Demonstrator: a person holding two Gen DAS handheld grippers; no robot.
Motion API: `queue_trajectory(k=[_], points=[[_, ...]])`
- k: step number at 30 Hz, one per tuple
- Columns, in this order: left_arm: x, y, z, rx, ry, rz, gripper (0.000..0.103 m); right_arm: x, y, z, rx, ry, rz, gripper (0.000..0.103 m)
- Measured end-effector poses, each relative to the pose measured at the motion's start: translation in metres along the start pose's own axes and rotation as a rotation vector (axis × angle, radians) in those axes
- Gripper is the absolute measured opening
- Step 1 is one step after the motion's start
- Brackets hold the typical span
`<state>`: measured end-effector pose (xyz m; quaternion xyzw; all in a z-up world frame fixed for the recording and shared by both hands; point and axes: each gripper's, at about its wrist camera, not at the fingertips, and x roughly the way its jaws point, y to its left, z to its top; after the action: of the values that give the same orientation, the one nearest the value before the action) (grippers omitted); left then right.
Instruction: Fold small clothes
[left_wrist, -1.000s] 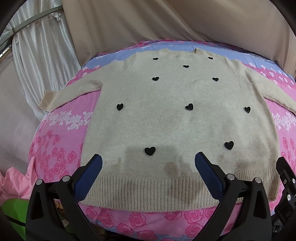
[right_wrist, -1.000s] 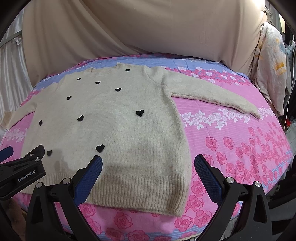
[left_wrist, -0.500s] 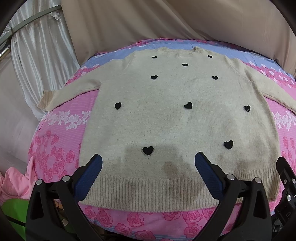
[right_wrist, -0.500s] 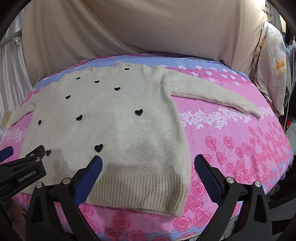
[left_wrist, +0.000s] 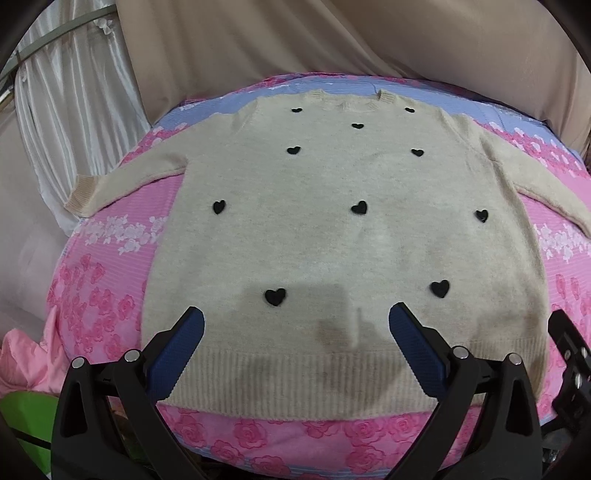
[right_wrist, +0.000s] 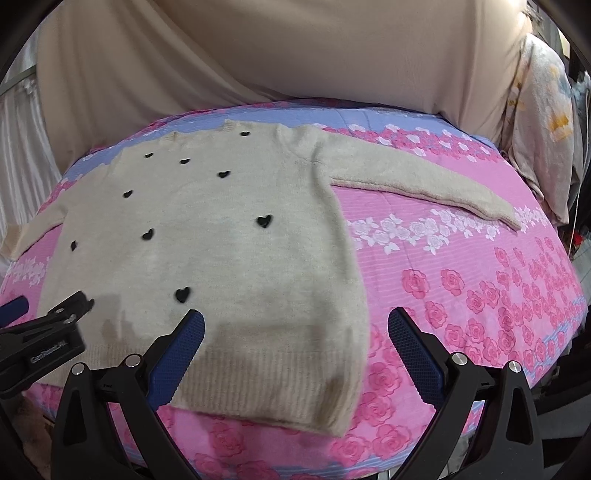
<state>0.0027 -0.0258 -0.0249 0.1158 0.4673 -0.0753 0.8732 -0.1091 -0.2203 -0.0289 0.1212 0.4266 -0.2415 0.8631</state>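
Currently the sweater (left_wrist: 343, 240) lies flat on the bed (right_wrist: 461, 295), collar far, ribbed hem (left_wrist: 332, 384) near. Left gripper (left_wrist: 295, 343) and right gripper (right_wrist: 295, 343) hover over the hem, fingers wide apart, empty; right sits nearer the hem's right corner.

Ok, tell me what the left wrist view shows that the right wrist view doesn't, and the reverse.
Only the left wrist view shows the pink bundle and green item at its lower left, and the white pleated curtain.

Only the right wrist view shows the sweater's full right sleeve out to its cuff, and the floral cloth hanging at the far right.

Both show the beige heart sweater lying flat and unfolded on the pink rose sheet, with the left claw and right claw open near the hem.
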Motion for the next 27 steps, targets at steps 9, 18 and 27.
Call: queue_trajectory(k=[9, 18, 27], points=[[-0.007, -0.044, 0.012, -0.003, -0.019, -0.067, 0.098, 0.052, -0.188, 0.049, 0.326, 0.026, -0.097, 0.096], [-0.004, -0.085, 0.034, -0.054, -0.004, -0.014, 0.098, 0.138, -0.334, 0.096, 0.567, 0.060, -0.092, 0.080], [-0.001, -0.090, 0.046, -0.135, 0.010, 0.078, 0.098, 0.185, -0.352, 0.123, 0.557, 0.048, -0.054, 0.081]])
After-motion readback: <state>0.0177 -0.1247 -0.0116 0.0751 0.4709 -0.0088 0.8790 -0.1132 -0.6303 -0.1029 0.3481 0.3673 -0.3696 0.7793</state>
